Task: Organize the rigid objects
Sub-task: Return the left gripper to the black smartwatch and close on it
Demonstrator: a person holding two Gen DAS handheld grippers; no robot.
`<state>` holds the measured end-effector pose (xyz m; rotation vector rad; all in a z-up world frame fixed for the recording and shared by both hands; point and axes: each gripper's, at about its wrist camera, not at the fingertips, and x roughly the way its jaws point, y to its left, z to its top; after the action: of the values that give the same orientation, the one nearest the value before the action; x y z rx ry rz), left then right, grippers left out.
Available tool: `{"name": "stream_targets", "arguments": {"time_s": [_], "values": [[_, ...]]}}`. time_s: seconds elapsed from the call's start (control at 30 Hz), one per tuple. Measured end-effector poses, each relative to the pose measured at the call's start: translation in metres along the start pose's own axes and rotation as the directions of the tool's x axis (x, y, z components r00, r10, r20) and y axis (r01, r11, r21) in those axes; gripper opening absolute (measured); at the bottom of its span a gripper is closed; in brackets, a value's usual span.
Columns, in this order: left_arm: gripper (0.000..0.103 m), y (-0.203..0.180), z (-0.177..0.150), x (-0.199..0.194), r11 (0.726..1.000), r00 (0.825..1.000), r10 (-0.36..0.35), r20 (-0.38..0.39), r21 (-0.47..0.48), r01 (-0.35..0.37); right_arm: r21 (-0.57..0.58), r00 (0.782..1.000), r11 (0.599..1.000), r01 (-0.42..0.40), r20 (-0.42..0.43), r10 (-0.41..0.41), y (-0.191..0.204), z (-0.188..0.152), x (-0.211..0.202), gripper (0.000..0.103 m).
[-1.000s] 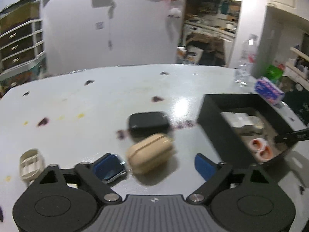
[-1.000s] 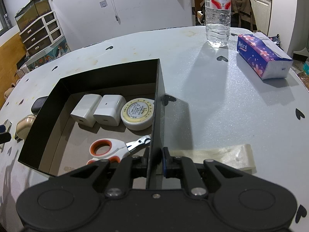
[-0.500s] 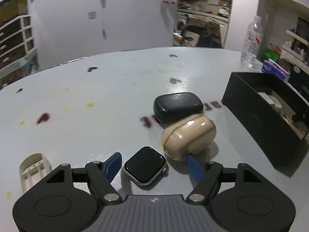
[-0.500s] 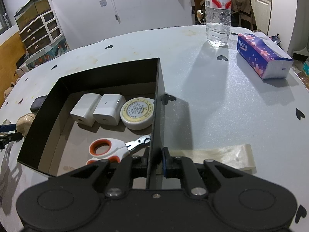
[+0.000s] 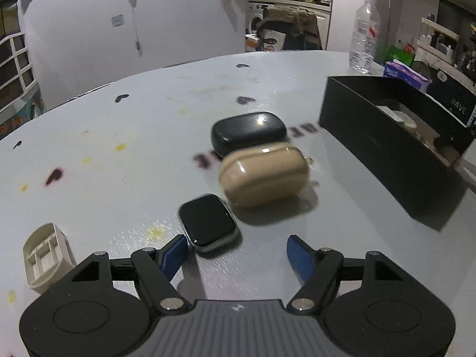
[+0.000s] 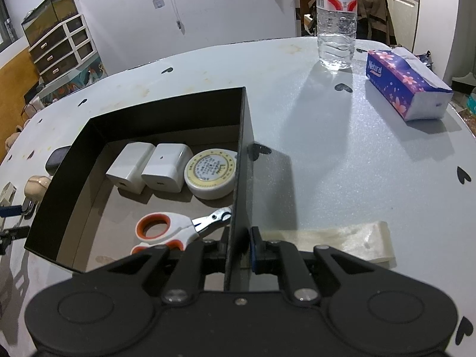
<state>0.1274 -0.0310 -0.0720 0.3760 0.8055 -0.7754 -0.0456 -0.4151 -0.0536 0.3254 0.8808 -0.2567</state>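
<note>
The left gripper (image 5: 238,254) hangs low over the white table (image 5: 98,178), its blue-padded jaws spread and gripping nothing. A smartwatch body (image 5: 208,223) lies flat just ahead of the left pad, at the mouth of the gap rather than between the pads. Beyond the watch sits a beige earbud case (image 5: 263,175), and touching that case's far side is a black earbud case (image 5: 248,132). A small beige plastic holder (image 5: 46,263) rests on the table to the left of the watch, well apart from it.

To the right of the watch stands the open black box (image 5: 383,148), and the right gripper (image 6: 239,242) is pinched tight on that box's near right wall (image 6: 242,160). Inside the box, against its far wall, are two white chargers (image 6: 148,166) side by side and a round white tin (image 6: 211,174); orange-handled scissors (image 6: 166,230) lie nearer the gripper. Outside the box, to its right, a strip of clear tape (image 6: 333,238) lies on the table, with a water bottle (image 6: 336,20) and a purple tissue pack (image 6: 404,86) farther off.
</note>
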Motion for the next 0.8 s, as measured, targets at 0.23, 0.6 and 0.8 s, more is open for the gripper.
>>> {"name": "stream_targets", "arguments": {"time_s": [0.23,0.6,0.8], "values": [[0.065,0.014,0.011,0.006,0.985,0.996,0.084,-0.014,-0.152,-0.085,0.007,1.000,1.000,-0.004,0.000,0.004,-0.001,0.000,0.001,0.012],[0.067,0.016,0.024,0.010,0.953,0.990,0.129,-0.060,-0.268,-0.141,0.011,1.000,1.000,-0.012,-0.003,0.012,-0.002,0.000,0.002,0.012],[0.067,0.009,0.018,-0.003,0.957,0.992,0.102,-0.069,-0.264,-0.117,0.011,1.000,1.000,-0.012,-0.007,0.012,-0.002,0.000,0.004,0.013]]}}
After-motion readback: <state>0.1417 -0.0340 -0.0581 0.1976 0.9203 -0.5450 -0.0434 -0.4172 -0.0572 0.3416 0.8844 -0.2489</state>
